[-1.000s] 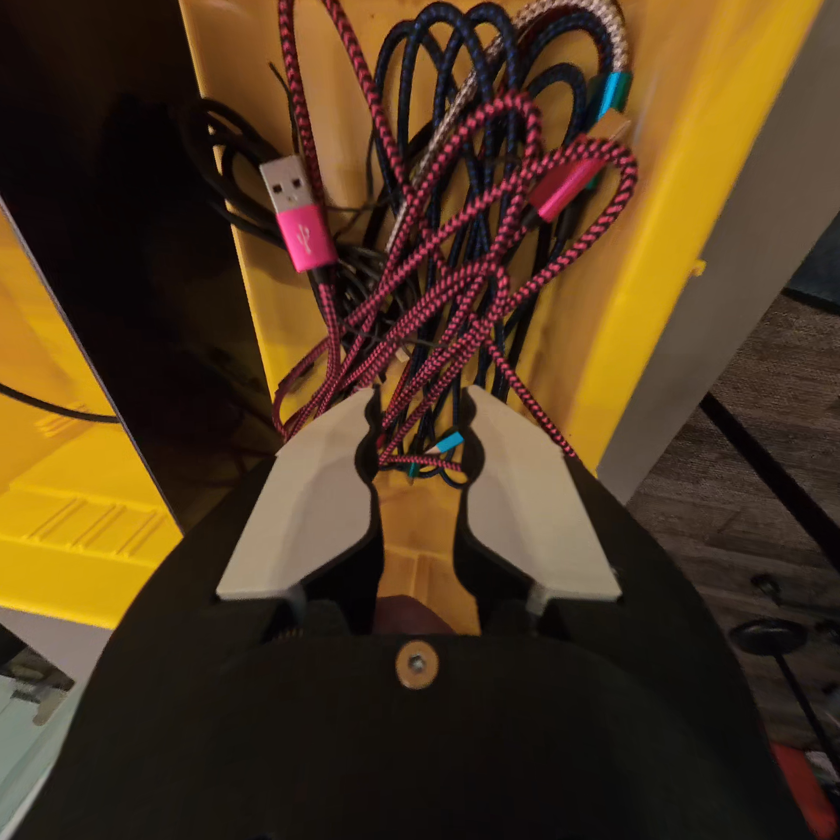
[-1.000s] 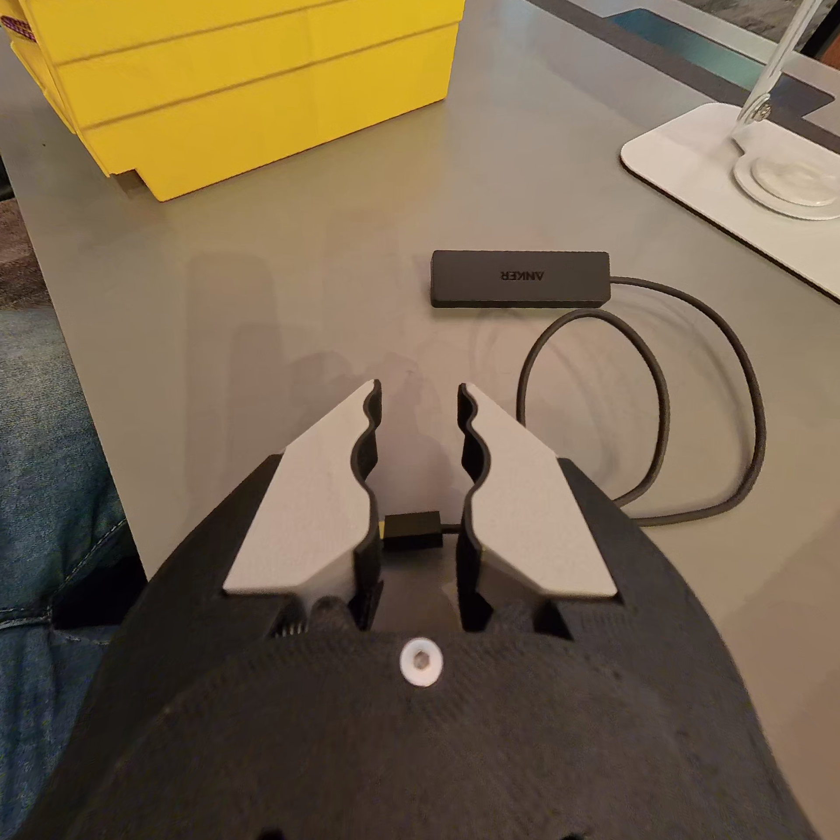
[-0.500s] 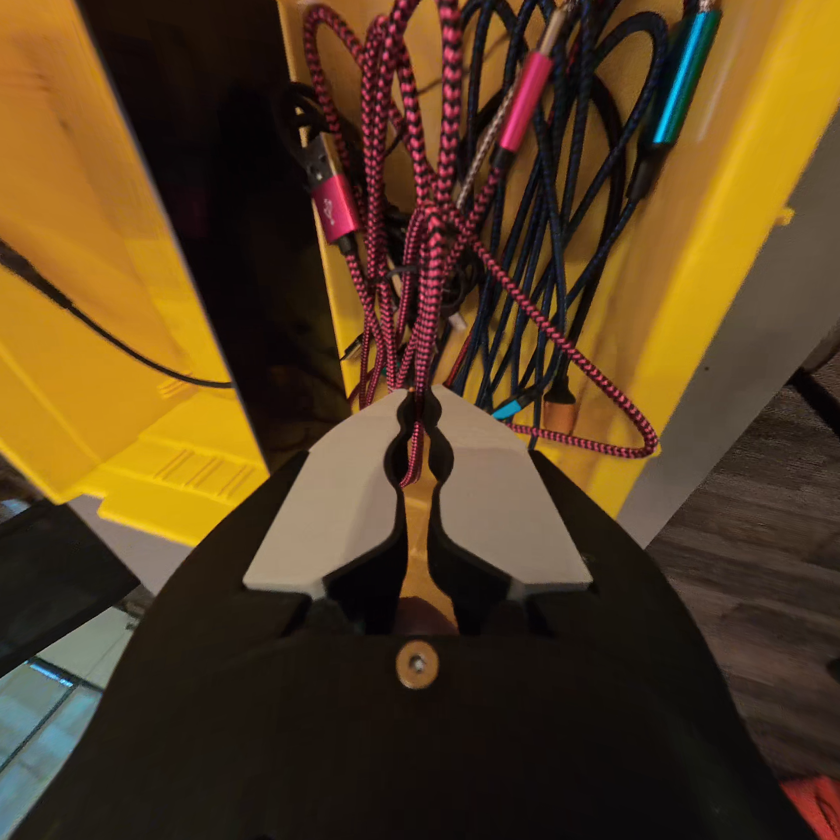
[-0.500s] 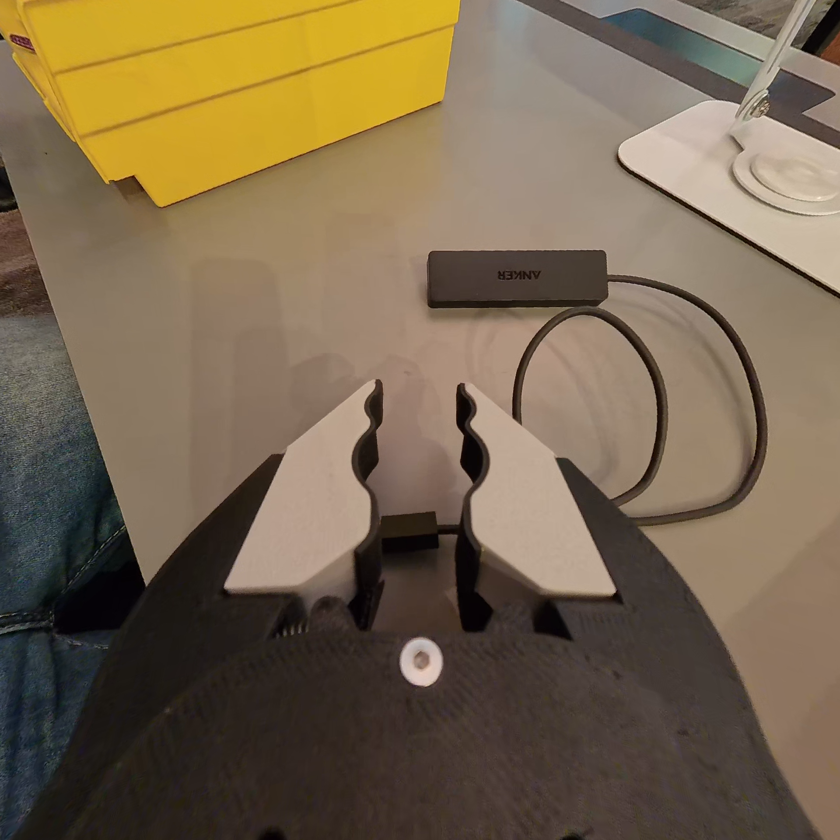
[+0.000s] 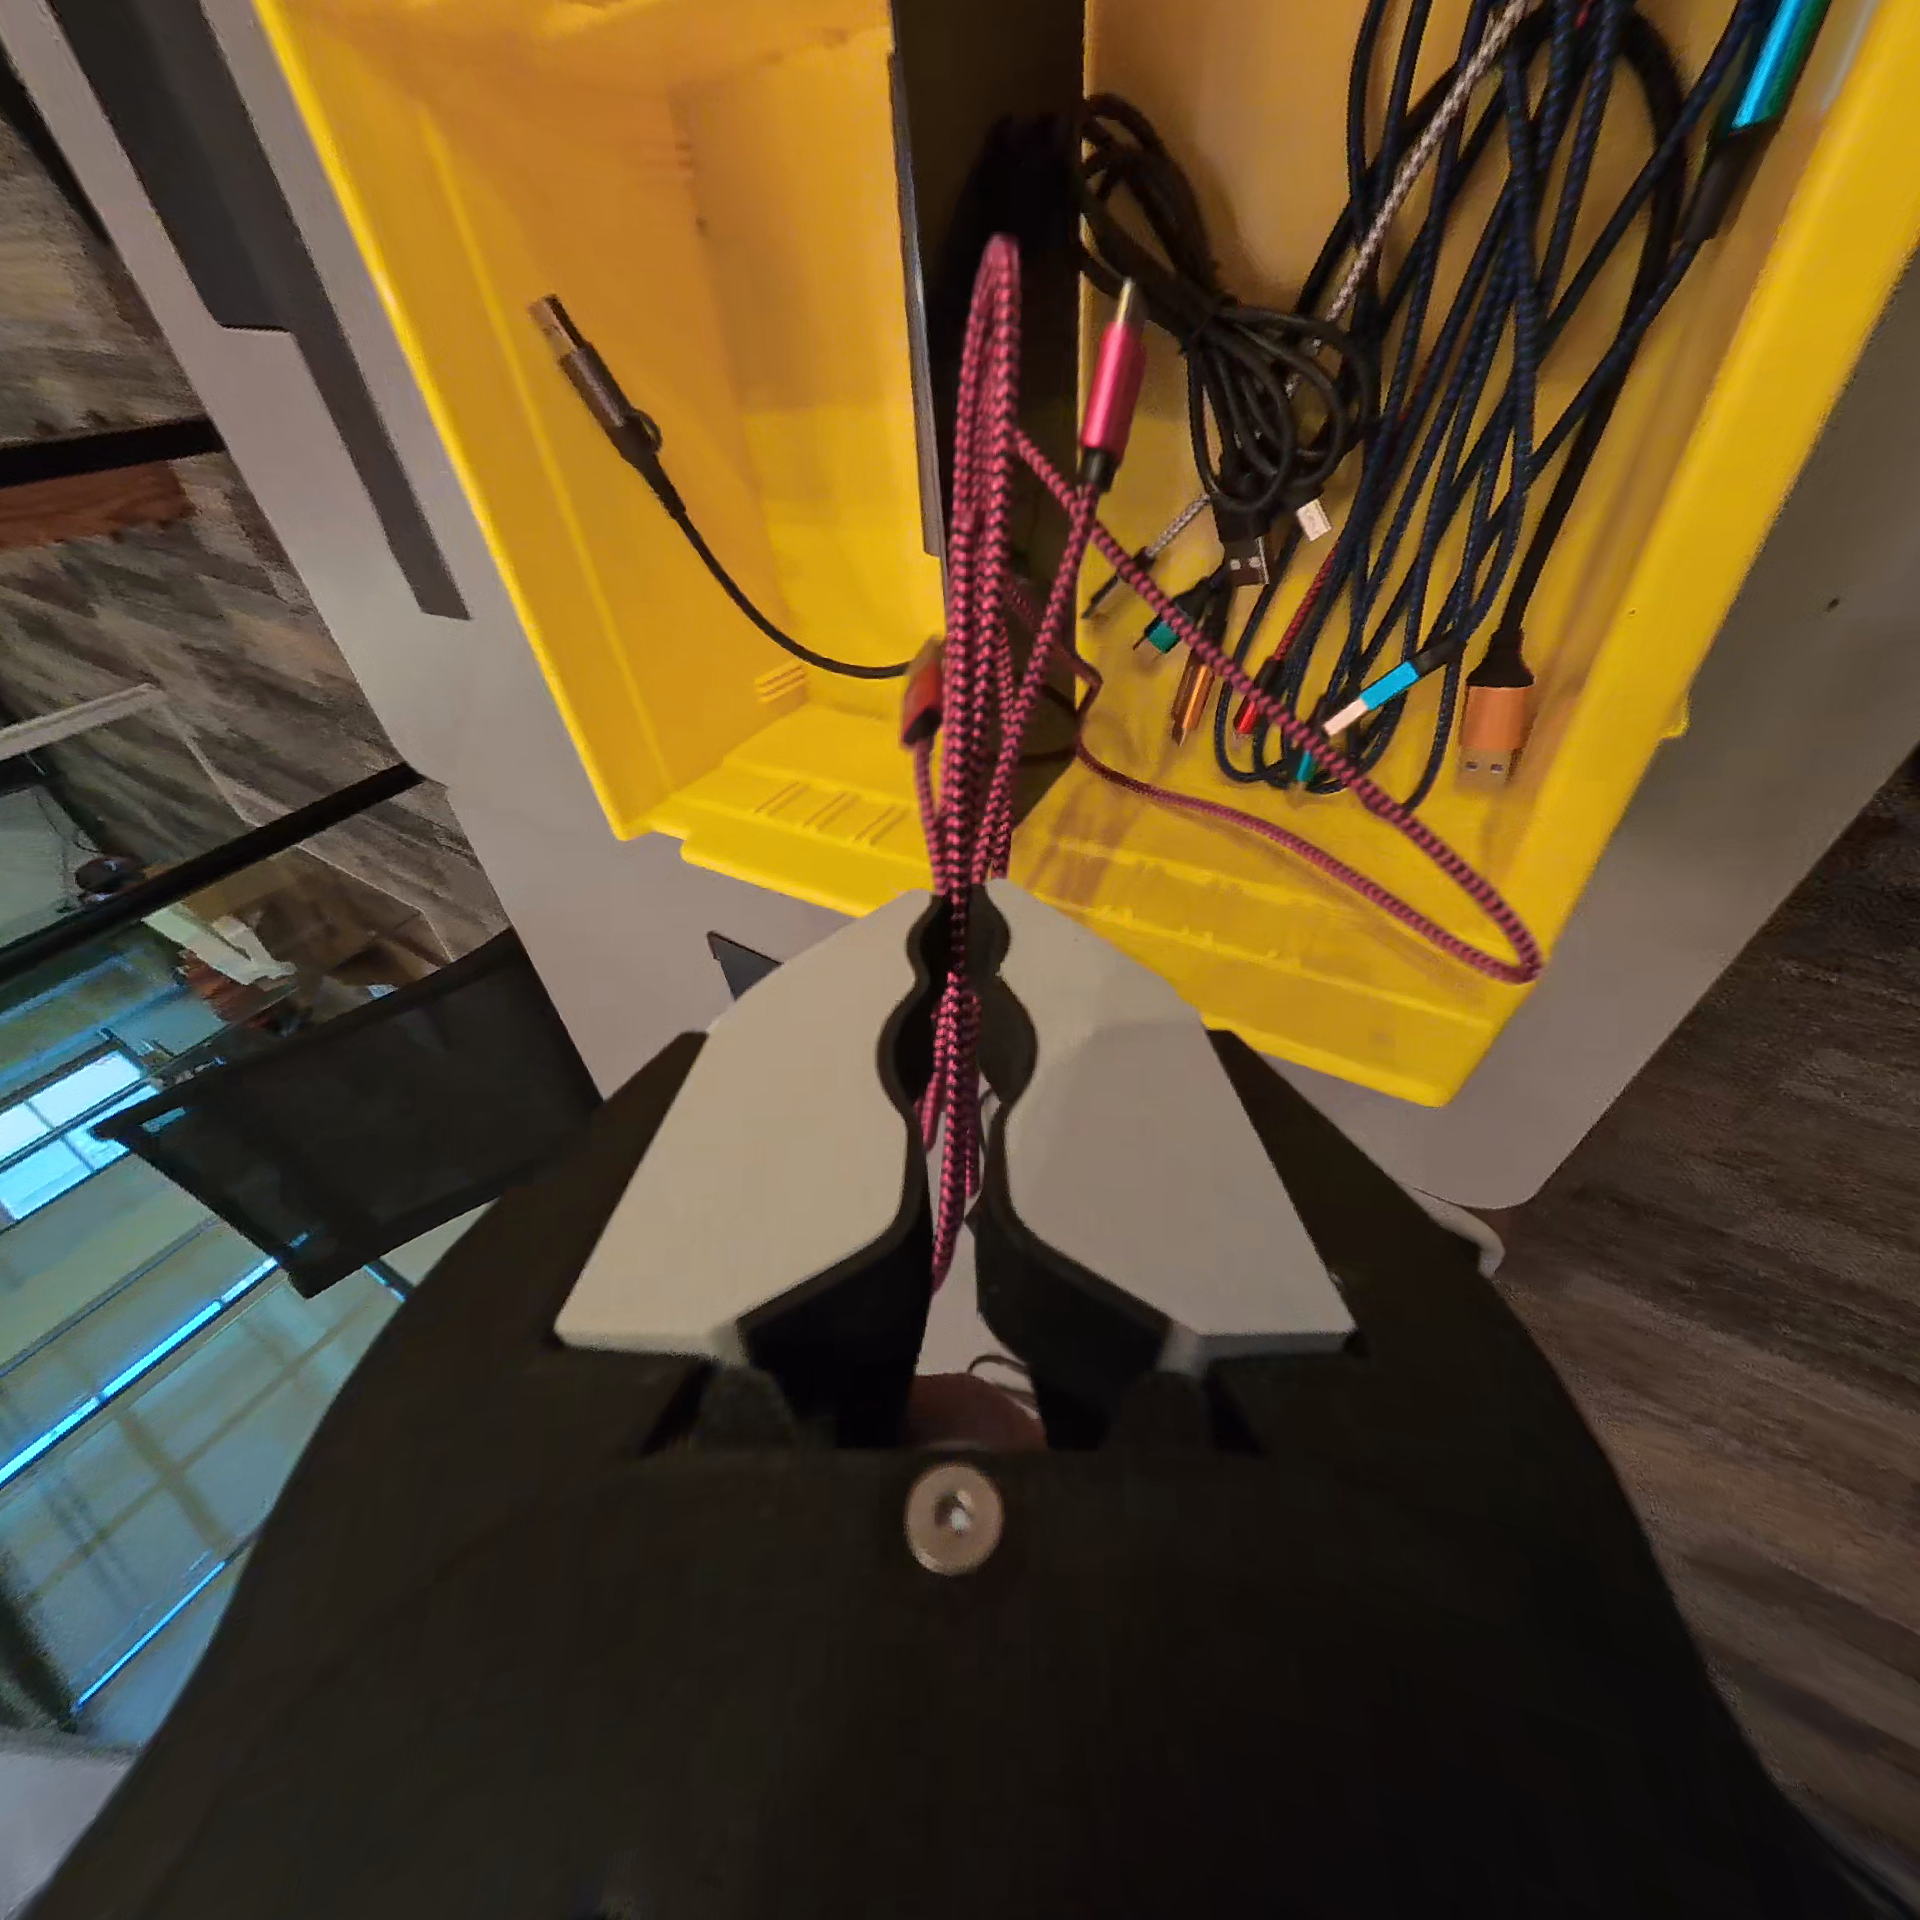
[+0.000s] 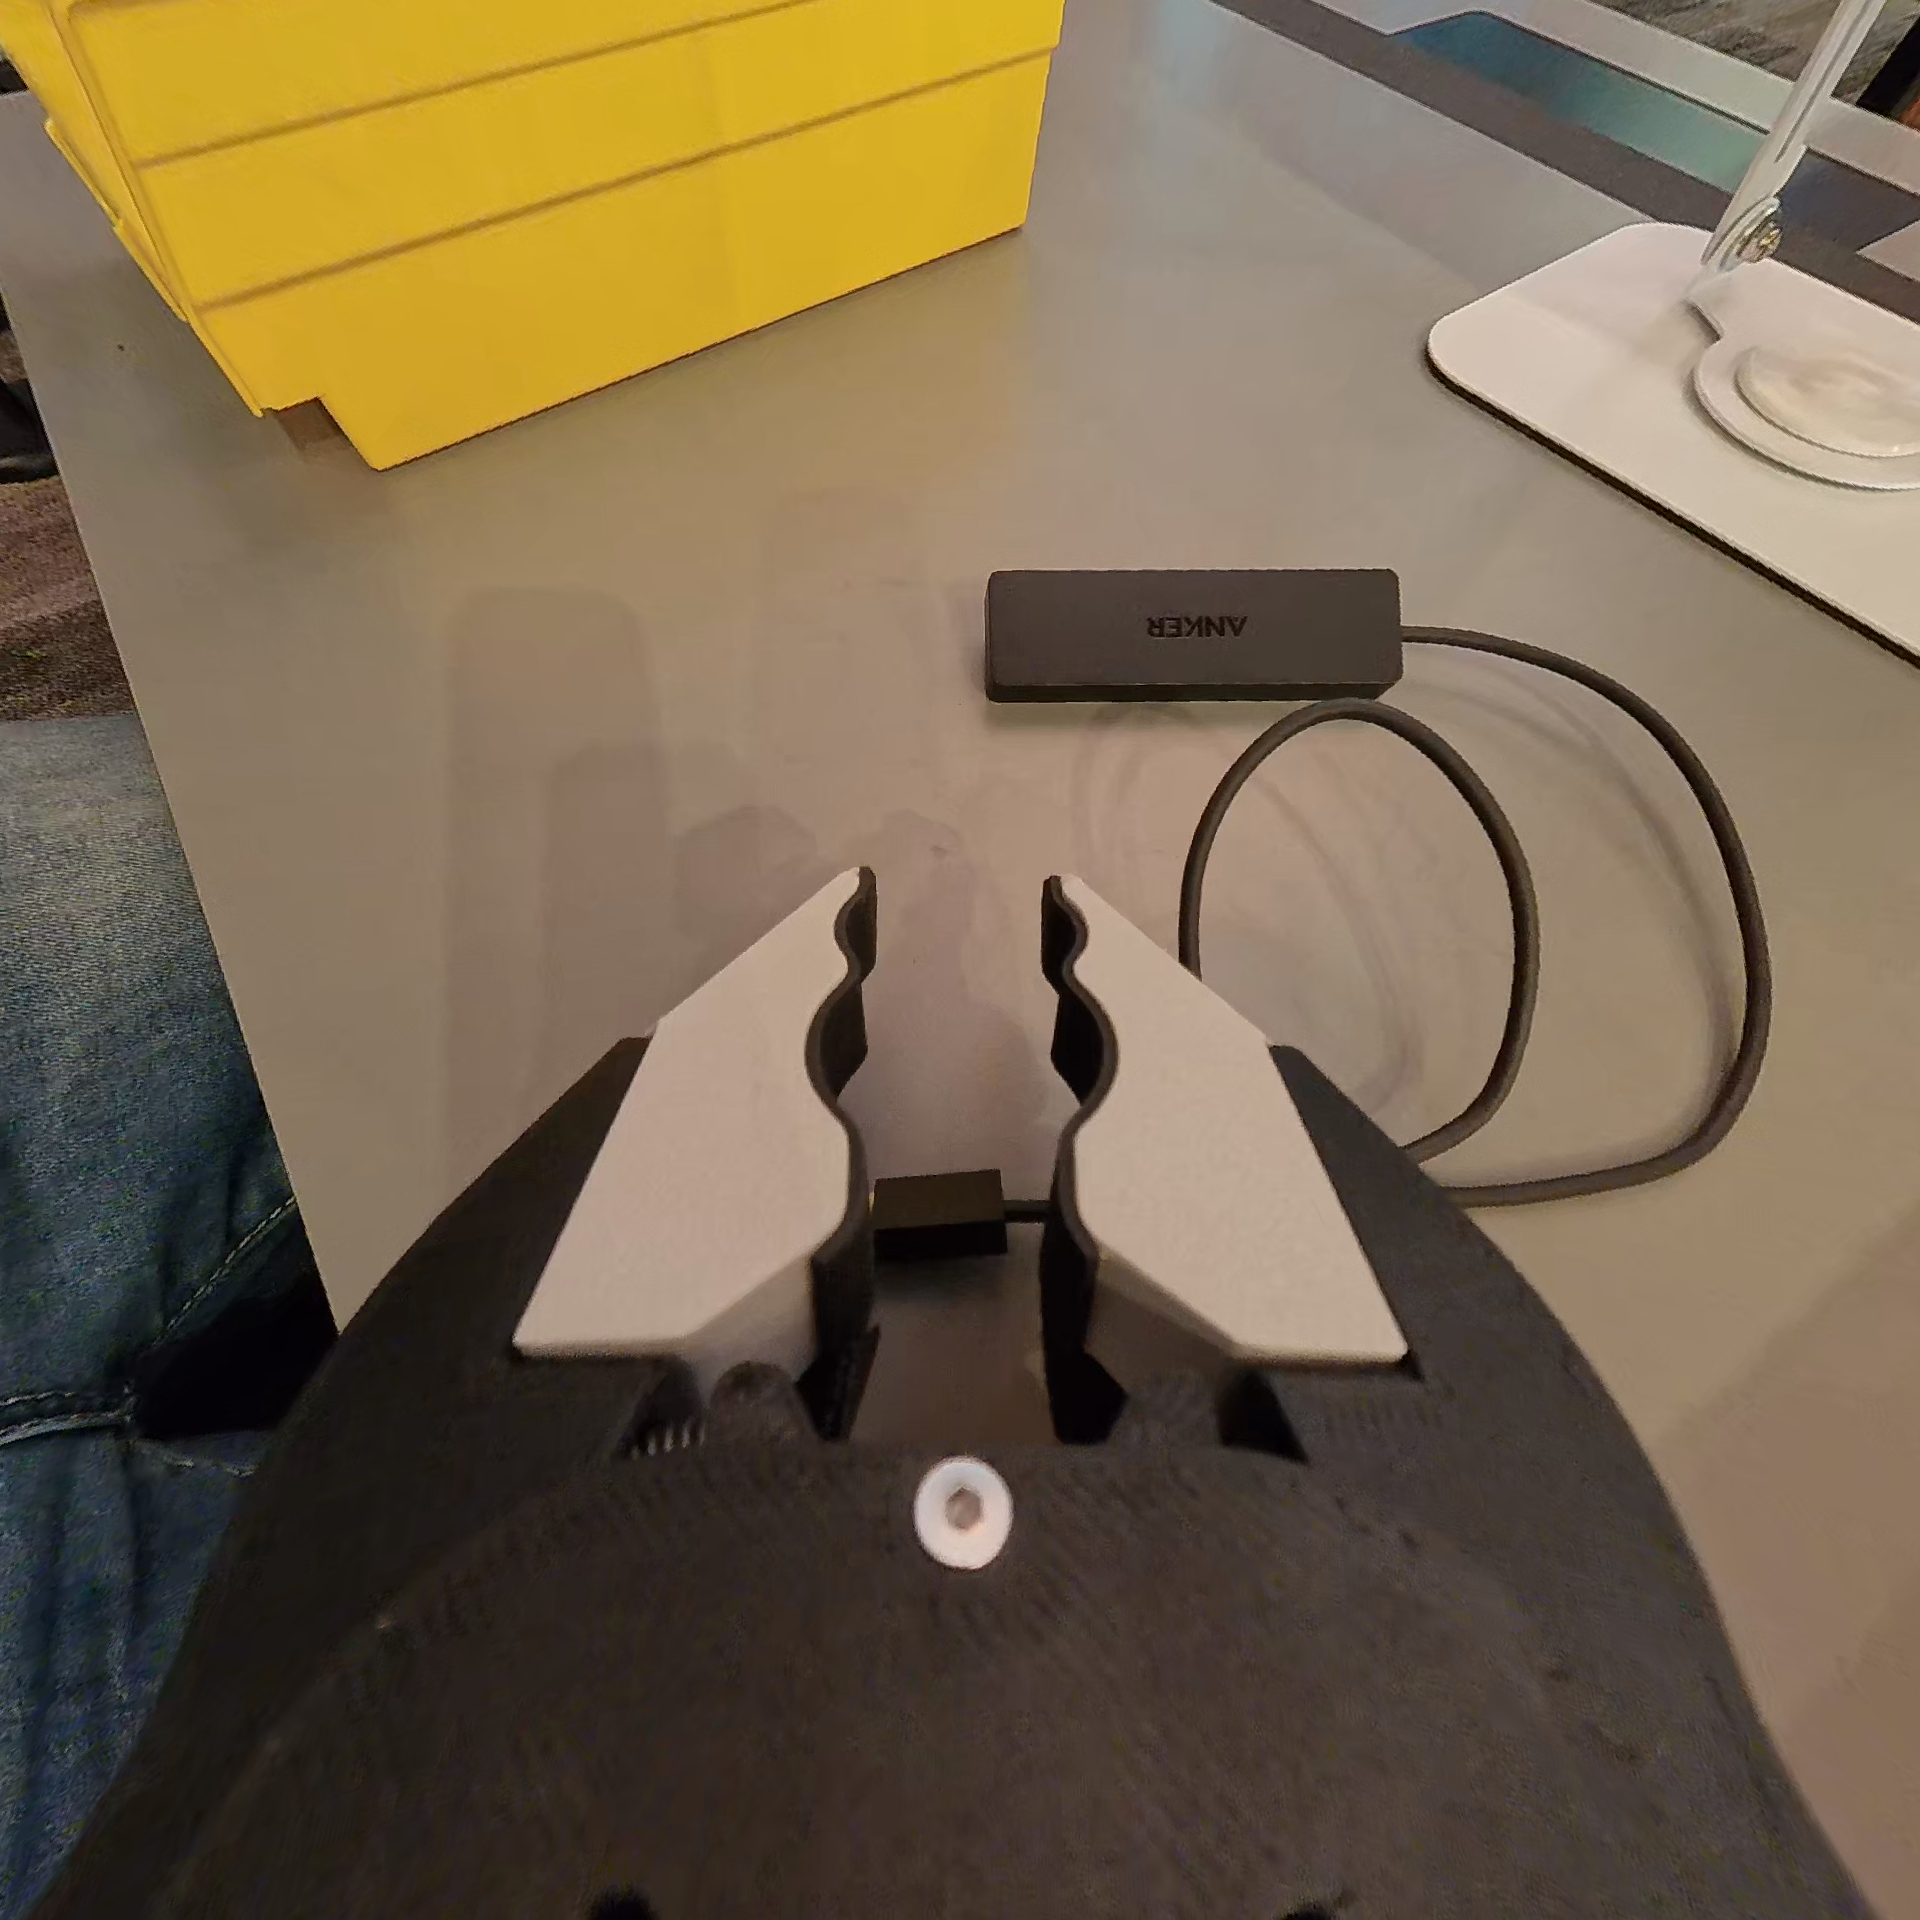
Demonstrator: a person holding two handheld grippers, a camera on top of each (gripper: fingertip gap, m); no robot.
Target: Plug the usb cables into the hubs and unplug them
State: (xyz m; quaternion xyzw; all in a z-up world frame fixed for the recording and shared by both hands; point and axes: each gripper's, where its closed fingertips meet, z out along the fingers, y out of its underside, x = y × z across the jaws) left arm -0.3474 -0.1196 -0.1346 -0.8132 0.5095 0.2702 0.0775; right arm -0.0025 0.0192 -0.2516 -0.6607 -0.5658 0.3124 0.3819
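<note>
Left tool (image 5: 961,914) pinches the pink braided cable (image 5: 971,665) mid-bundle, right tool (image 6: 958,894) spread empty near the hub (image 6: 1190,634); trailing loops may snag neighbouring cables (image 5: 1455,416) in the far yellow bin (image 5: 1683,416).

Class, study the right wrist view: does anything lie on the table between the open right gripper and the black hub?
Nothing visible does. The right gripper hangs open over bare grey table, and the black hub lies ahead, slightly to the right. The hub's own cable loops off to the right, its plug lying back between the fingers, not toward the hub.
</note>
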